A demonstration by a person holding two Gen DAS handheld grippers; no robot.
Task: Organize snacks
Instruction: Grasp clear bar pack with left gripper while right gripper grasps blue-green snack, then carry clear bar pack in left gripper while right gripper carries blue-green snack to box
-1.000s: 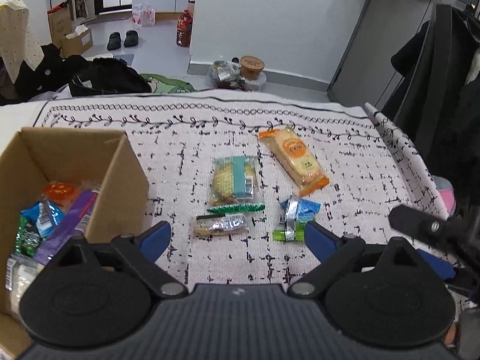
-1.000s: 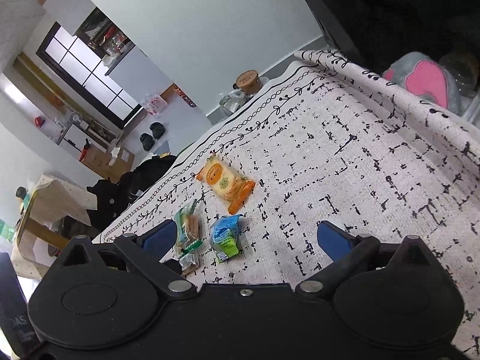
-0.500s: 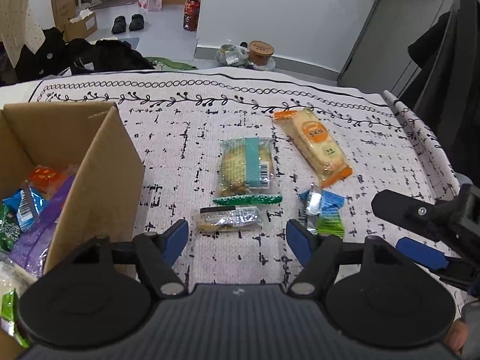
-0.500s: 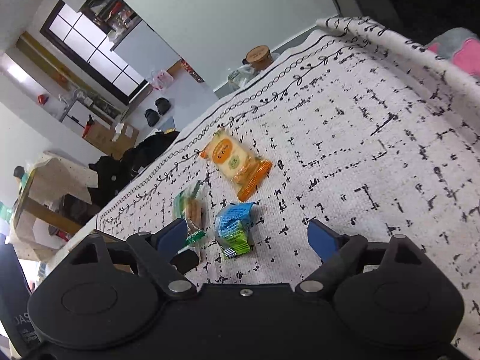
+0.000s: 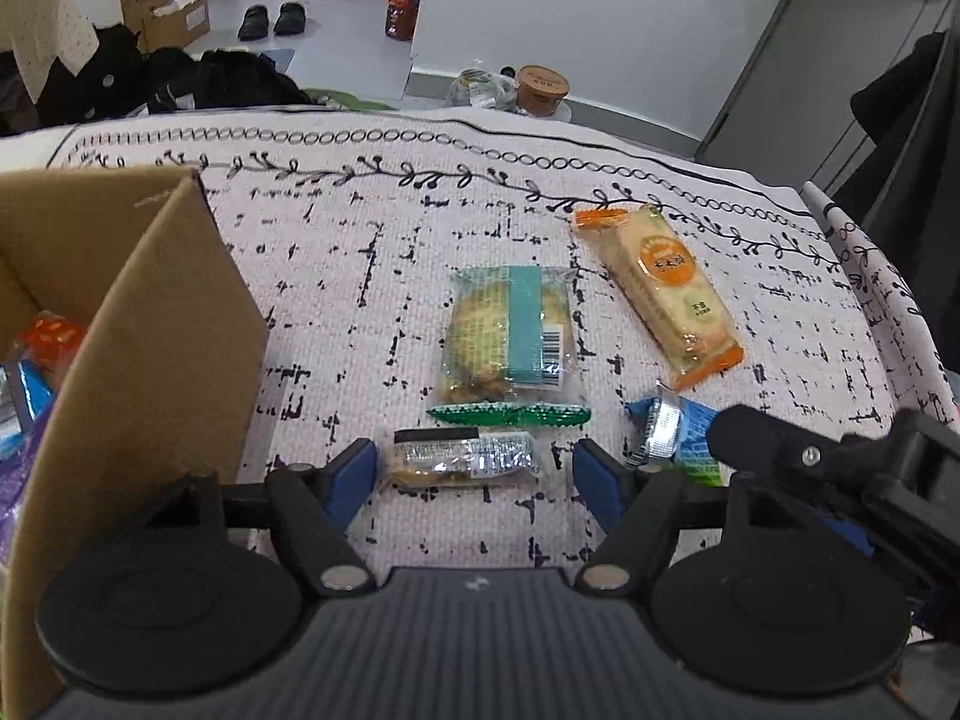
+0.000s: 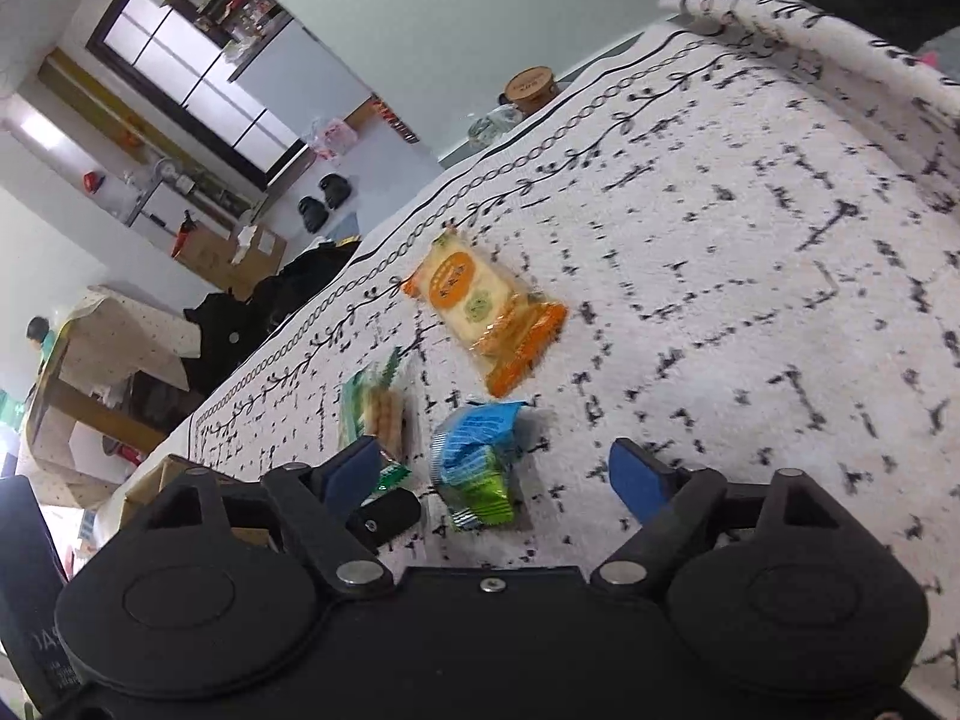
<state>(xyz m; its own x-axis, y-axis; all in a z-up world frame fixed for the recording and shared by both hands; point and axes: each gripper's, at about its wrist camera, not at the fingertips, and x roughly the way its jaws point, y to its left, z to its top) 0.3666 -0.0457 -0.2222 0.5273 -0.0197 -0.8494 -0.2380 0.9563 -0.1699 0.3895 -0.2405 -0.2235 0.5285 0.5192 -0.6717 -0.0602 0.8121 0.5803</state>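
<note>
Item: silver snack bar (image 5: 465, 457), near counter (image 5: 360, 276) edge, right of box (image 5: 150, 324). Left tongs (image 5: 474, 471) wide apart, empty, straddling it; lower squarely, pinch ends. Right tongs (image 6: 498, 471) agape, empty, over blue-green packet (image 6: 477, 459).

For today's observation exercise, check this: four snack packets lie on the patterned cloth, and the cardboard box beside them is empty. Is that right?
Not quite. Four snack packets do lie on the patterned cloth, but the cardboard box is not empty: the left wrist view shows packets inside it.
</note>
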